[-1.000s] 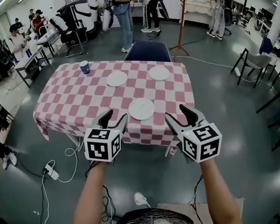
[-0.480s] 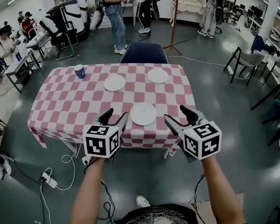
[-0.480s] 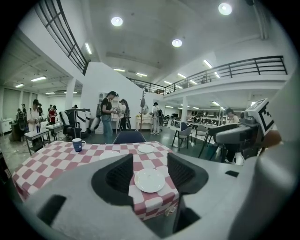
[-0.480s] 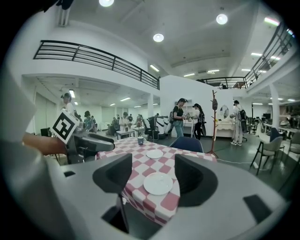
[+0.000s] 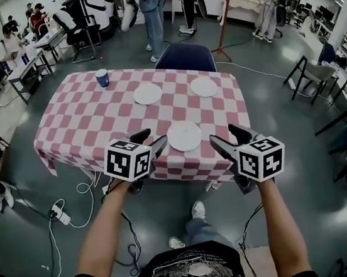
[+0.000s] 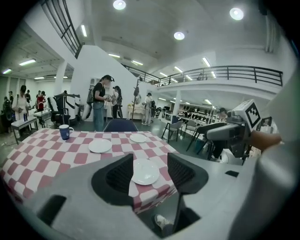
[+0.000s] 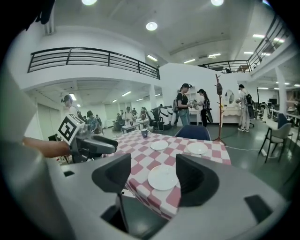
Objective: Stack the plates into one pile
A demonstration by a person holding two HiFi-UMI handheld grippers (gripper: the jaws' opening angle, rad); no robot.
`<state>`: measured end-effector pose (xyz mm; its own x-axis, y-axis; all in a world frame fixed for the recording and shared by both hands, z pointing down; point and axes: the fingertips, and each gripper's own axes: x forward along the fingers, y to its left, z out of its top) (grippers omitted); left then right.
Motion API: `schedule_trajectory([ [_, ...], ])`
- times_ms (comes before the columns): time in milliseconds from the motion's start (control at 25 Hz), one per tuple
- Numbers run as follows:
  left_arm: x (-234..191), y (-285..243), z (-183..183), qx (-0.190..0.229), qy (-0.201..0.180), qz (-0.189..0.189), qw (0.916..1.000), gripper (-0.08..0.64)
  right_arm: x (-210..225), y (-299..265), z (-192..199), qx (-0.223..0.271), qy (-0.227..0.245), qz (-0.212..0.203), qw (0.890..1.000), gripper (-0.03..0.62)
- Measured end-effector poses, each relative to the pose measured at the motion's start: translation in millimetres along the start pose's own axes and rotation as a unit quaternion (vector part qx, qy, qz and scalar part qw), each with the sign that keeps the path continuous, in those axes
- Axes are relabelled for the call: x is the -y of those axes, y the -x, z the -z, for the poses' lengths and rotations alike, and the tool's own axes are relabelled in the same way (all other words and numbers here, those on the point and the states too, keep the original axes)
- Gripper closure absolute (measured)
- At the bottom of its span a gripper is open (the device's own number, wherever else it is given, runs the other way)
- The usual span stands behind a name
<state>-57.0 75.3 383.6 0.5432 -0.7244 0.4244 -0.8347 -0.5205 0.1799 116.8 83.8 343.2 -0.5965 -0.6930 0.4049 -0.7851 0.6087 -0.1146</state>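
Three round white plates sit apart on the red-and-white checked table (image 5: 82, 121): near plate (image 5: 184, 135), far left plate (image 5: 148, 93), far right plate (image 5: 204, 86). They look stiff, glossy, probably slippery and chippable, so I'd pinch a rim. The left gripper (image 5: 151, 139) gapes wide and empty, the right gripper (image 5: 225, 135) has just been opening, nothing between its jaws

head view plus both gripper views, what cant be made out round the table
- Blue mug: contents and print too small, head view and left gripper view.
- Under the checked tablecloth: hidden by its hanging sides, every view.
- Blue chair: seat hidden behind that tablecloth, head view.
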Motion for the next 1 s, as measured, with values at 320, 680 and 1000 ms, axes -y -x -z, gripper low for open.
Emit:
schedule_trajectory([
  [320,-22.7,-44.8,18.9,-0.049,0.05,0.013,0.9975,0.324,25.5,-44.0,23.8,-0.053,-0.05,-0.057,0.996,0.295],
  [680,-55.7,-107.0,43.5,-0.107,0.127,0.025,0.9858,0.324,63.8,-100.6,41.9,-0.111,-0.102,-0.1,0.983,0.314],
  [1000,-78.8,-149.7,86.8,-0.161,0.198,0.033,0.9664,0.324,90.9,-142.2,80.1,-0.165,-0.137,-0.126,0.969,0.318],
])
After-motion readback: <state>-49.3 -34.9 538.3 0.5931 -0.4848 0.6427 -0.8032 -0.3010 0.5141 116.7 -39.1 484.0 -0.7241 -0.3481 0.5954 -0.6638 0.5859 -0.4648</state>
